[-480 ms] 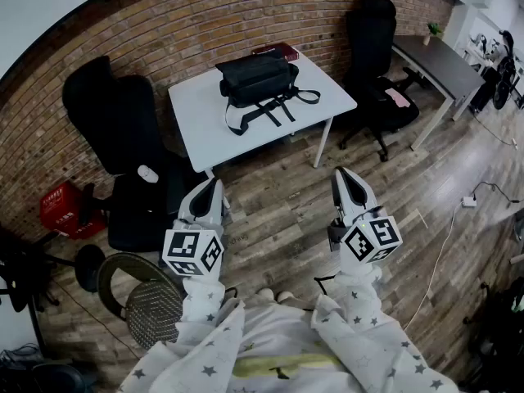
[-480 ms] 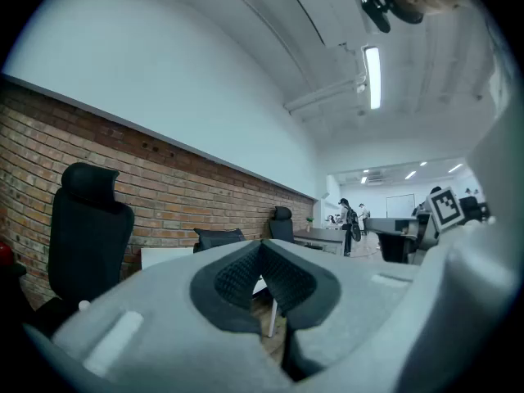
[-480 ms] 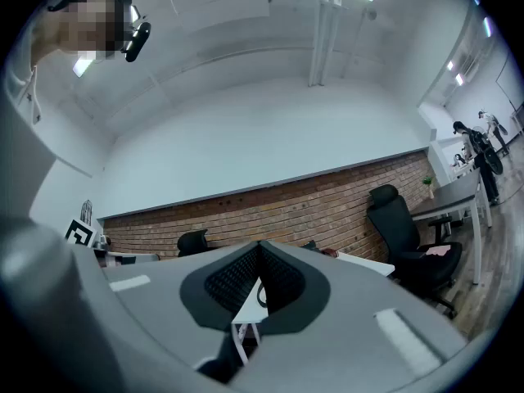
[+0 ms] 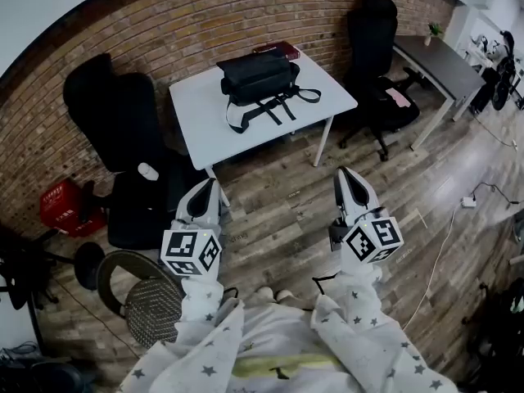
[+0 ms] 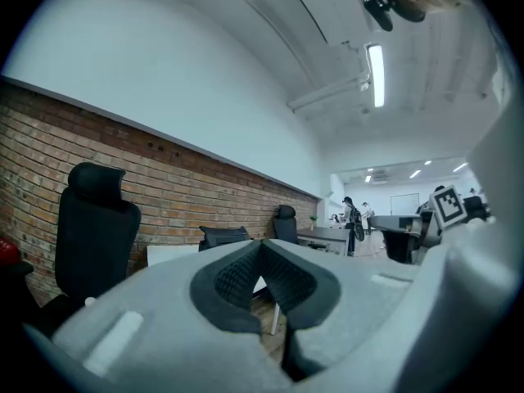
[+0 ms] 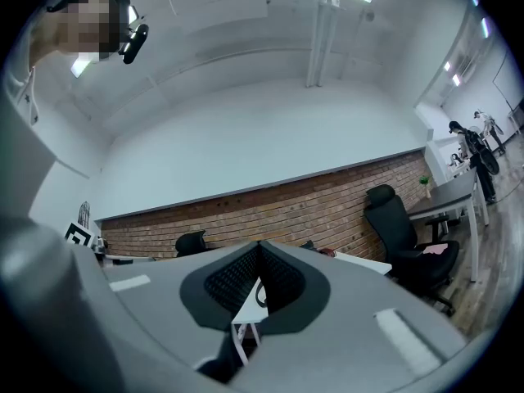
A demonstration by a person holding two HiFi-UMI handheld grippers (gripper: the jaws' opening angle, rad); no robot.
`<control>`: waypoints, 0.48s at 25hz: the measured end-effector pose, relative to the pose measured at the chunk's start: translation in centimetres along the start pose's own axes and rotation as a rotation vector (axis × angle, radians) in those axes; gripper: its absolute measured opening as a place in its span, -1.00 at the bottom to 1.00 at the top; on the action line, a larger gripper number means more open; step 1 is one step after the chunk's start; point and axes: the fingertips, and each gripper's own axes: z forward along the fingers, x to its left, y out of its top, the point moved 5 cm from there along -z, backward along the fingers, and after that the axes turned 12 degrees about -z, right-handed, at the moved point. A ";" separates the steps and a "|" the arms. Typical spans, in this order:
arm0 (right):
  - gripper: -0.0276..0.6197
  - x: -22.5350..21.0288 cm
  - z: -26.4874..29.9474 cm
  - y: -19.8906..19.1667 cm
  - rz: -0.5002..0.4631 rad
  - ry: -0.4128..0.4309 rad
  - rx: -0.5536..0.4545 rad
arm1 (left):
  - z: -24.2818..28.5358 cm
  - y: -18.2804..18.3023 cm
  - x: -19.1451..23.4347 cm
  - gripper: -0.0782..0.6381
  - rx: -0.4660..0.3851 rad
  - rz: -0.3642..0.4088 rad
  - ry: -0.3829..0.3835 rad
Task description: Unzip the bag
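Bag (image 4: 258, 76): black, its straps (image 4: 264, 109) spread toward us, lying on the white table (image 4: 205, 133) that stands against the brick wall (image 4: 164, 23). We see the bag whole only in the head view. That view also places both tools over the wooden floor (image 4: 278, 211), well apart from the table, the left gripper (image 4: 210, 185) and the right gripper (image 4: 348, 174) each pointing toward it.

The left gripper view adds what the head view cannot resolve. Its ribbed pads (image 5: 237, 277) meet at the tips with nothing between them, and only the top of the bag shows above them.

In the right gripper view the pads (image 6: 233, 277) are likewise pressed together and empty. Through the notch below their tips we see a table corner and a loop of strap.

Only the gripper views show the ceiling light (image 5: 377, 74) and distant people (image 5: 352, 218). Only the head view shows the red basket (image 4: 61, 207).
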 end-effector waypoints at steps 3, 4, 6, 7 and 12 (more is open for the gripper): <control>-0.91 -0.6 -0.5 -0.1 0.016 -0.016 -0.002 | -0.3 -0.2 -0.1 -0.79 0.000 -0.001 0.014; -0.91 -0.7 -0.6 -0.1 0.018 -0.017 -0.002 | -0.3 -0.2 -0.2 -0.79 0.000 -0.002 0.018; -0.90 -0.9 -0.8 -0.2 0.021 -0.011 -0.002 | -0.5 -0.3 -0.5 -0.79 0.002 0.000 0.024; -0.91 -0.9 -1.0 -0.2 0.022 -0.007 -0.002 | -0.6 -0.4 -0.7 -0.79 0.004 0.002 0.026; -0.90 -0.8 -1.8 -1.4 0.043 0.017 0.012 | -1.7 -1.6 -1.9 -0.79 0.016 0.002 0.047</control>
